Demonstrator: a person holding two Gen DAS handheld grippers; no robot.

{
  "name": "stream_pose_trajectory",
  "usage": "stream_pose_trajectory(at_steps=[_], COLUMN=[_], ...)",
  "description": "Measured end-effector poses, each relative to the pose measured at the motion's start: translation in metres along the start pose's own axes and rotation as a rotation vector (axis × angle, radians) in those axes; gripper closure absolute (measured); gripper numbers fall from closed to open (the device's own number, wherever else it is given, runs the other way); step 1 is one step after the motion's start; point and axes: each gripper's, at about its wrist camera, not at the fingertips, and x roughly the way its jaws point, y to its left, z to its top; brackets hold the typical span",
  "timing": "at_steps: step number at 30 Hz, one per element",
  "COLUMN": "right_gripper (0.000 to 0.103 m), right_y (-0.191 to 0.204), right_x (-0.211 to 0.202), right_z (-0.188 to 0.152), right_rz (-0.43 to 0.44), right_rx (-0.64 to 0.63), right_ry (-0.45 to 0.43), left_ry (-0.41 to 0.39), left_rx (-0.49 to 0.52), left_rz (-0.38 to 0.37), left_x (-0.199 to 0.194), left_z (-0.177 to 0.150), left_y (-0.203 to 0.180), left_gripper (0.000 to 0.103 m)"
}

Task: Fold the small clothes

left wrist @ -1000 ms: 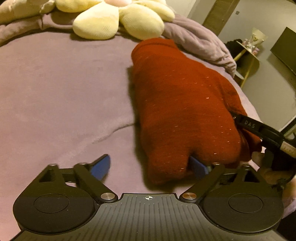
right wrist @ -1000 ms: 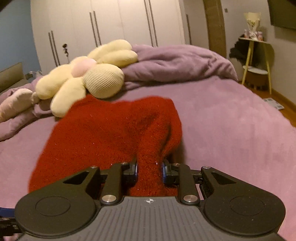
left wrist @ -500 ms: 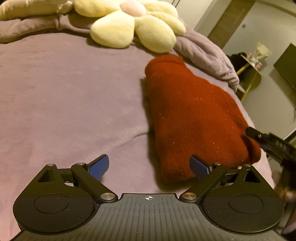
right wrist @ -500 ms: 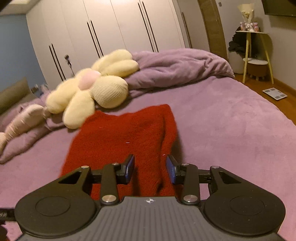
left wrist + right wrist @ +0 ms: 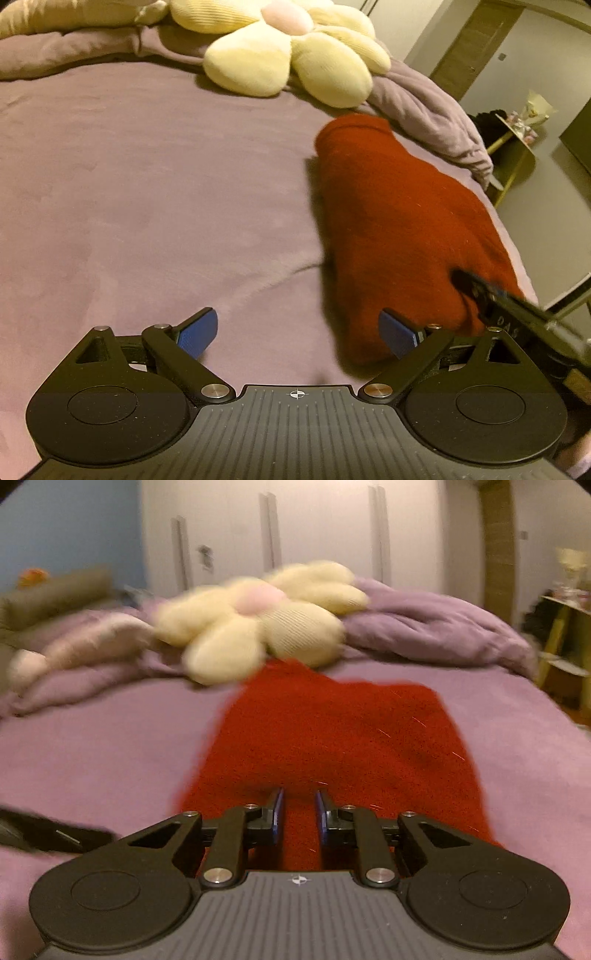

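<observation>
A red knitted garment [image 5: 399, 229] lies folded on the purple bed cover [image 5: 147, 192]. My left gripper [image 5: 299, 332] is wide open and empty at the garment's near left corner; its right pad [image 5: 397, 332] overlaps the cloth's edge. My right gripper [image 5: 298, 812] is narrowly open just above the garment's [image 5: 332, 738] near edge, with red cloth showing in the gap and nothing gripped. Its tip also shows in the left wrist view [image 5: 476, 286].
A cream flower-shaped pillow [image 5: 291, 51] and a bunched purple duvet [image 5: 436, 122] lie at the head of the bed. White wardrobes [image 5: 295, 542] stand behind. A small yellow side table [image 5: 513, 147] stands beyond the bed's right edge.
My right gripper let go of the garment's edge and opened, then narrowed while swinging left. My left gripper pulled back from the cloth. The garment now lies flat.
</observation>
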Motion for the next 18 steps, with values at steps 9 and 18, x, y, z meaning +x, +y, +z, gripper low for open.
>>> stream_pose_trajectory(at_steps=[9,18], right_gripper=[0.103,0.095], right_y=[-0.04,0.015], right_x=[0.014,0.0], right_z=[-0.013,0.044], right_rz=[-0.037,0.081], right_rx=[0.173,0.021], right_ry=[0.04,-0.047], left_ry=[-0.001,-0.013], left_rx=[-0.013,-0.04], left_rz=[-0.042,0.021], left_x=[0.006,0.008], left_z=[0.014,0.023], left_y=[-0.004,0.004], left_gripper=[0.006,0.005])
